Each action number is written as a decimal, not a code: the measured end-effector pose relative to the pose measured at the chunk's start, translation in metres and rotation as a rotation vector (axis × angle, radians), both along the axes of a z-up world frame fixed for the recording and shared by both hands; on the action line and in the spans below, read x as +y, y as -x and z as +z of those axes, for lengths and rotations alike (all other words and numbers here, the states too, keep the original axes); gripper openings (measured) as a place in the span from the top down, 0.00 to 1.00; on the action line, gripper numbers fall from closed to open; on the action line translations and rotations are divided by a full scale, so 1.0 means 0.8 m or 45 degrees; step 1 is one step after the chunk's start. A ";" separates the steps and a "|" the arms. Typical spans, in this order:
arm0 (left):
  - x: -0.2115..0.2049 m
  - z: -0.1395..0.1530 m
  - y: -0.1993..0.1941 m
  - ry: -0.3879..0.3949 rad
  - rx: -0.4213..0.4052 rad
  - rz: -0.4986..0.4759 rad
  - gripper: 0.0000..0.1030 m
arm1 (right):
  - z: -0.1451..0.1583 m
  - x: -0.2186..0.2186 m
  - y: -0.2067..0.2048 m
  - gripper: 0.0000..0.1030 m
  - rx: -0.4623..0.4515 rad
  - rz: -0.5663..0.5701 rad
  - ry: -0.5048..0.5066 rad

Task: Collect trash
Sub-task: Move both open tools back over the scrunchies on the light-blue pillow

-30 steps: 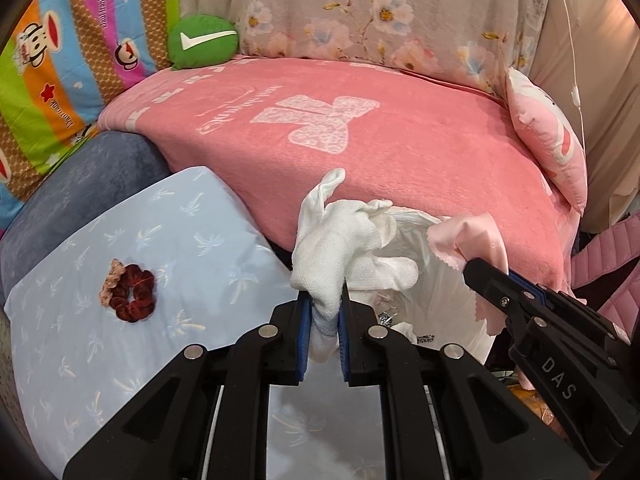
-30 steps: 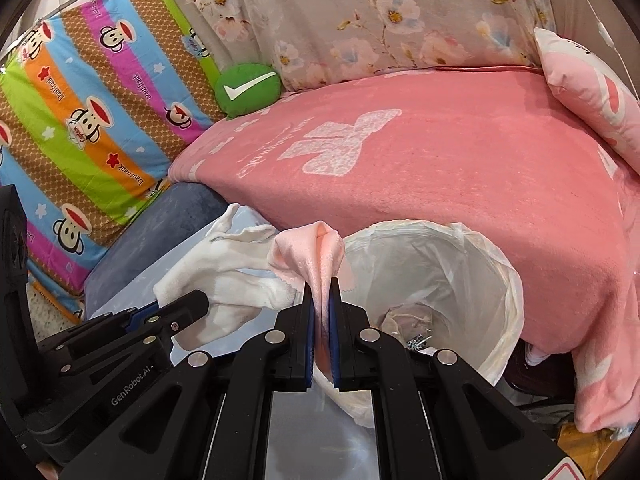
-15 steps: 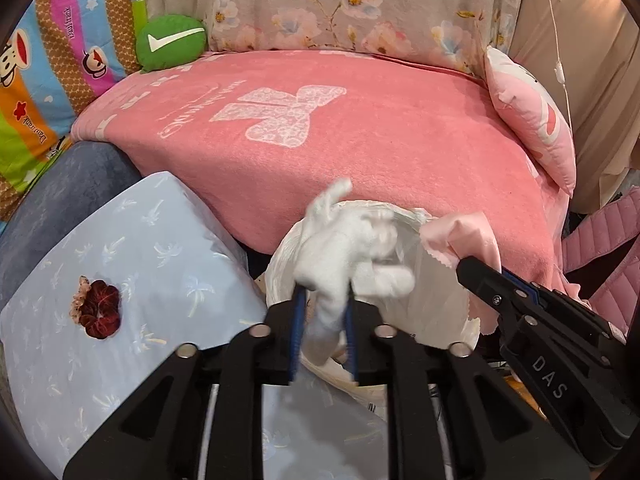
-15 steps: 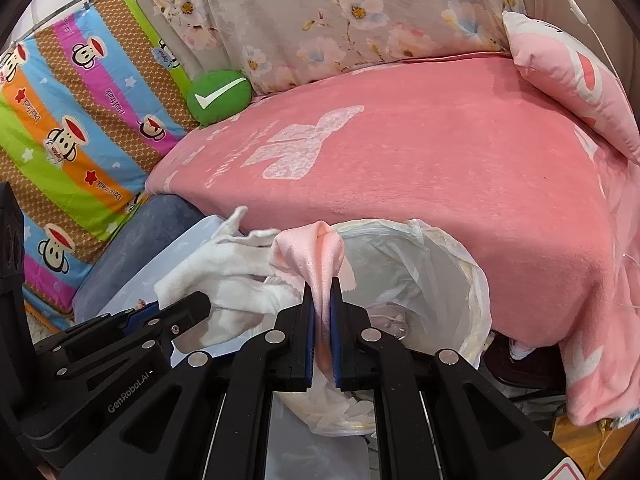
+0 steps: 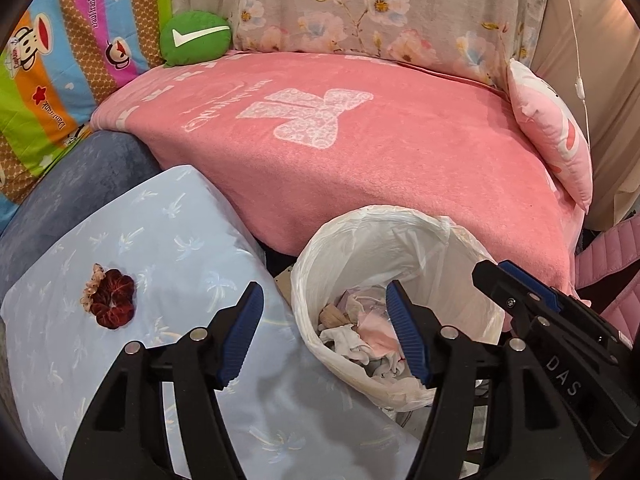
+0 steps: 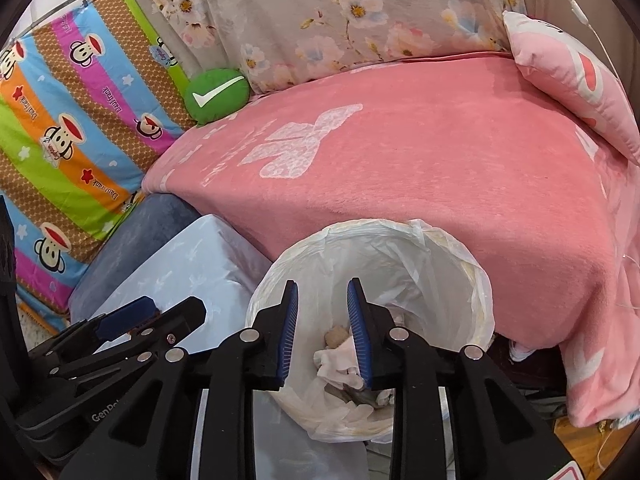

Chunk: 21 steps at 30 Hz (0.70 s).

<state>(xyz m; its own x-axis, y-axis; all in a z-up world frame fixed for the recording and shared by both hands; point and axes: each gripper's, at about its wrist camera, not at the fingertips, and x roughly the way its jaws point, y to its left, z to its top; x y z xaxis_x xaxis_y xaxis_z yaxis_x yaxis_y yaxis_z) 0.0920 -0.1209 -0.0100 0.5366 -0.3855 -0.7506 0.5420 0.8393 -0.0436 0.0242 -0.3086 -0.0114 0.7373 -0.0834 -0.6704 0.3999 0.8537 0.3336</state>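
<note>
A white plastic-lined trash bin (image 5: 400,240) (image 6: 400,248) stands against the pink bed. Crumpled white and pink cloths (image 5: 360,332) (image 6: 340,360) lie inside it with other scraps. My left gripper (image 5: 324,332) is open and empty, its fingers straddling the bin's near left rim. My right gripper (image 6: 322,320) is open and empty just above the bin mouth; it also shows in the left wrist view (image 5: 520,292). The left gripper shows at the lower left of the right wrist view (image 6: 132,320).
A dark red scrunchie (image 5: 110,304) lies on a light blue pillow (image 5: 180,240) left of the bin. The pink blanket (image 5: 340,128) covers the bed behind. A green cushion (image 5: 196,38) and a pink pillow (image 5: 556,136) sit at the back.
Both grippers opened. The white cloth from the left gripper and the pink cloth from the right gripper dropped into the bin.
</note>
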 end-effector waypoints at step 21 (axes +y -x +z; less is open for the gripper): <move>0.046 -0.008 -0.012 0.025 0.037 0.108 0.41 | 0.001 0.044 -0.018 0.74 0.027 0.104 0.034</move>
<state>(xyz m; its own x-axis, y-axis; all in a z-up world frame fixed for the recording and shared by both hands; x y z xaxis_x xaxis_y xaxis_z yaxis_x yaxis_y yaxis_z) 0.1018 -0.0838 -0.0161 0.5461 -0.3544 -0.7590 0.4673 0.8809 -0.0751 0.0384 -0.2733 -0.0105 0.7280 -0.0413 -0.6843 0.3351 0.8923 0.3026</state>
